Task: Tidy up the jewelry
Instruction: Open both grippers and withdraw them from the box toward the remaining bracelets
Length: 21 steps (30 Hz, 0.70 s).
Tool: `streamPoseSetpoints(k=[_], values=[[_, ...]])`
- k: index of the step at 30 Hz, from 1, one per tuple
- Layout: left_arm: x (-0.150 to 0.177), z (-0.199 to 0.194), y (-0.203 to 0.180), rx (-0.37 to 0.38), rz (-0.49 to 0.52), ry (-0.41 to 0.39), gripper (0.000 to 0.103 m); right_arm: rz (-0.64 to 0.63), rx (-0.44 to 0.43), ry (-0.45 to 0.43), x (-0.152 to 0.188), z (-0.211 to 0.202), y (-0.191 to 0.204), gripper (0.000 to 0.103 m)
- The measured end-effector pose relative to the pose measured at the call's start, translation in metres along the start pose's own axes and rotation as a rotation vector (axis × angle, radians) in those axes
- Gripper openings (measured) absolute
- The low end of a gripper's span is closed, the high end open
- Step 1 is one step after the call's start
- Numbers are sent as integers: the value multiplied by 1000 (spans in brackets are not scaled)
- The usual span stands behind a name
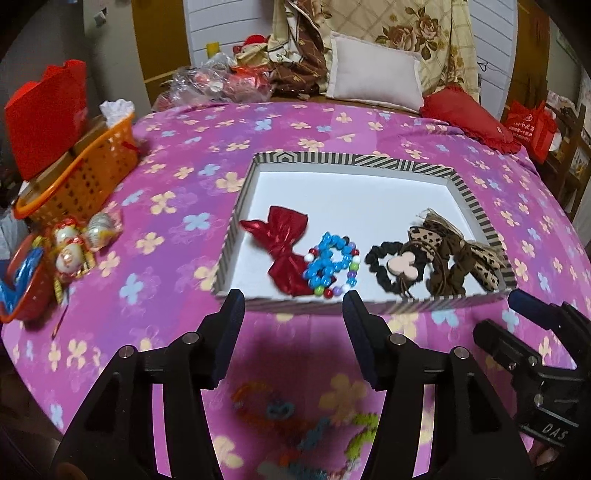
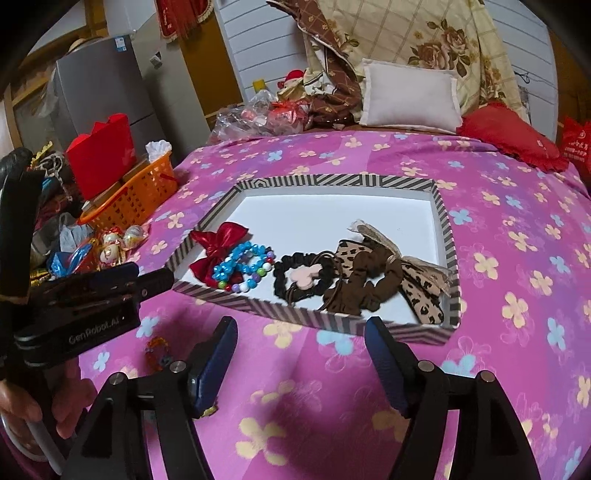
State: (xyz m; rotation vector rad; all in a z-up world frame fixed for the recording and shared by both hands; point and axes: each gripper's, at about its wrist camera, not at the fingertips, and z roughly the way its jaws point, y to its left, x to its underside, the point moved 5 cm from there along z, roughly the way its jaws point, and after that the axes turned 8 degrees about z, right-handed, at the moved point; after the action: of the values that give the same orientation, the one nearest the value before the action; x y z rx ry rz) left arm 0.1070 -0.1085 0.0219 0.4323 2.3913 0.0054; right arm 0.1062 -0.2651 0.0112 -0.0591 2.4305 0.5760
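Jewelry: the red bow [image 1: 284,254], the blue bead bracelets [image 1: 330,266], the black scrunchie [image 1: 388,264] and the leopard bow [image 1: 461,247] all lie in the striped box [image 1: 354,159], along its near side.
Left tongs: the left gripper [image 1: 291,314] is let go, its two fingers wide apart with nothing between them. It hangs just in front of the box's near wall.
Right tongs: the right gripper [image 2: 301,339] is let go too, fingers apart and holding nothing. It sits low over the bed, near the box's front edge.
Box: white inside, striped rim, far half bare.
Loose pieces: more bright beads [image 1: 295,424] lie blurry on the pink flower blanket [image 1: 177,266], under the left tongs and outside the box. A small orange bead piece [image 2: 157,350] lies beside the right tongs' left finger.
In the way: the box's near wall stands between both tongs and the jewelry.
Left side: an orange basket [image 1: 85,173] with a red bag [image 1: 44,110] in it, and shiny wrapped candies [image 1: 74,243] nearby.
Far side: a white pillow [image 1: 376,72], a red pillow [image 1: 465,114] and a flowery quilt [image 1: 406,33].
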Motion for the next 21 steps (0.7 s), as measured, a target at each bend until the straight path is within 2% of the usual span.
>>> streamPoseSetpoints(k=[2, 5, 21], values=[[7, -5, 2, -8, -4, -4, 55, -3, 4, -6, 3, -5, 4, 71], [18, -14, 5, -18, -13, -6, 55, -8, 7, -10, 8, -11, 9, 78], [67, -43, 25, -58, -75, -8, 55, -73, 6, 27, 42, -25, 36, 78]])
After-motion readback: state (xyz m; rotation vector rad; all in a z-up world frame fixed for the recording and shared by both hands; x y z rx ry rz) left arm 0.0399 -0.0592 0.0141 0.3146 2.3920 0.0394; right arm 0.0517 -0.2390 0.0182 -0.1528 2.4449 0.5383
